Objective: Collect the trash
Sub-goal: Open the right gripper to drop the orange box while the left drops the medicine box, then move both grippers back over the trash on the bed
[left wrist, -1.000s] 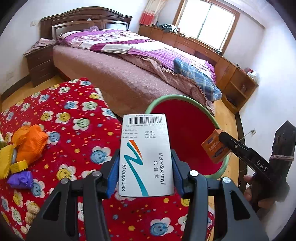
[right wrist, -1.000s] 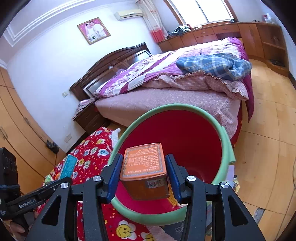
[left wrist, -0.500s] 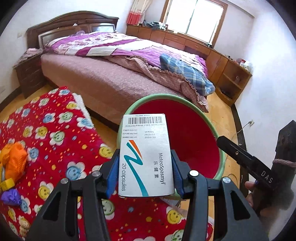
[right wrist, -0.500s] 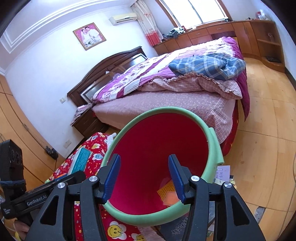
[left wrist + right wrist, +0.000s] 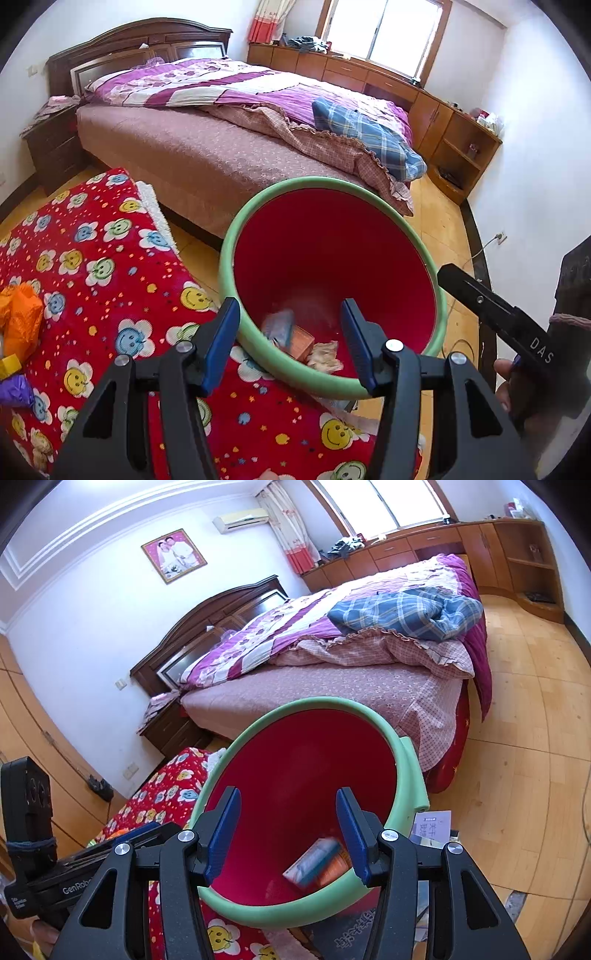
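Red plastic walls and a green rim mark the bin [image 5: 332, 258], which stands on the floor just beside the right edge of the smiley-patterned red blanket [image 5: 110, 295] covering the desk. Both grippers are held over its mouth. The left gripper [image 5: 291, 341] is seen with its fingers well apart and nothing between them; its jaws have just been opening, and the white capsule box [image 5: 279, 326] is caught blurred inside the bin, apparently mid-fall. The right gripper [image 5: 288, 836] is likewise spread wide and empty.

For a clean drop, the fingers are best kept above the middle of the opening until the box has passed the rim, and only then drawn away, so that nothing is knocked out onto the floor.

Inside the bin an orange box [image 5: 301, 343] and a crumpled scrap of paper [image 5: 325, 356] are seen at the bottom, near the closer wall. More rubbish is judged to be left: an orange bag [image 5: 20, 317], a yellow piece [image 5: 7, 363] and a purple scrap [image 5: 14, 389] lie at the far left of the blanket.
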`<act>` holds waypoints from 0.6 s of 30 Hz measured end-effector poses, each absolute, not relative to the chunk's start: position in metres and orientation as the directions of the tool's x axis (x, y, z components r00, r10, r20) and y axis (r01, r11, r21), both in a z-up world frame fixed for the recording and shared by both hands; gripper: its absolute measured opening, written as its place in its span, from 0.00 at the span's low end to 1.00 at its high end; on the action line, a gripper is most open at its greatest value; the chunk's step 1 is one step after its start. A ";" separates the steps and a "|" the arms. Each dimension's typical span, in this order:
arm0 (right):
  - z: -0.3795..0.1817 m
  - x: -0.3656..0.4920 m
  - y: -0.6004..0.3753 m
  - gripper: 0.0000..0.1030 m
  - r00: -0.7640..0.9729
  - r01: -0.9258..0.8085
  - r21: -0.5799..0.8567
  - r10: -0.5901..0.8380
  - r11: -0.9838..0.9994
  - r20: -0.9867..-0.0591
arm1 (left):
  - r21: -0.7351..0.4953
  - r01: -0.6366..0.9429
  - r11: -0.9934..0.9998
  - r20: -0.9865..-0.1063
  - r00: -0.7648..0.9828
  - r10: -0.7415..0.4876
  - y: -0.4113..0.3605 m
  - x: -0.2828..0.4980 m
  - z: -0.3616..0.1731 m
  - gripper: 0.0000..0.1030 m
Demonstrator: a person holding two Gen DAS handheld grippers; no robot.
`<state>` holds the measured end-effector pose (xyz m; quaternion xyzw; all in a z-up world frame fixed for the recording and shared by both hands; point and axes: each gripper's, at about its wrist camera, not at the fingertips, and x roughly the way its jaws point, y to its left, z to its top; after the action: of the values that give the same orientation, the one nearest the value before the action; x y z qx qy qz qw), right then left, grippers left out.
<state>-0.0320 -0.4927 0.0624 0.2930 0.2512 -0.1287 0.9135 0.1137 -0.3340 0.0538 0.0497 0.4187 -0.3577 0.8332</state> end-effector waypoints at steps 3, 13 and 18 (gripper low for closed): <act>0.064 -0.032 -0.490 0.53 0.841 0.380 0.470 -0.086 0.797 -0.534 | -0.235 0.619 0.749 -0.731 0.396 -0.556 -0.325 0.114 0.055 0.55; 0.070 -0.027 -0.470 0.54 0.846 0.340 0.466 -0.050 0.817 -0.530 | -0.264 0.549 0.793 -0.734 0.419 -0.535 -0.284 0.111 0.057 0.55; 0.074 -0.023 -0.458 0.54 0.846 0.318 0.459 -0.029 0.829 -0.533 | -0.273 0.516 0.812 -0.727 0.442 -0.525 -0.261 0.108 0.059 0.55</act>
<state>-0.0229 -0.4579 0.0738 0.2765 0.2615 -0.0942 0.9200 0.1084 -0.2608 0.0590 -0.0054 0.4301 -0.3064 0.8492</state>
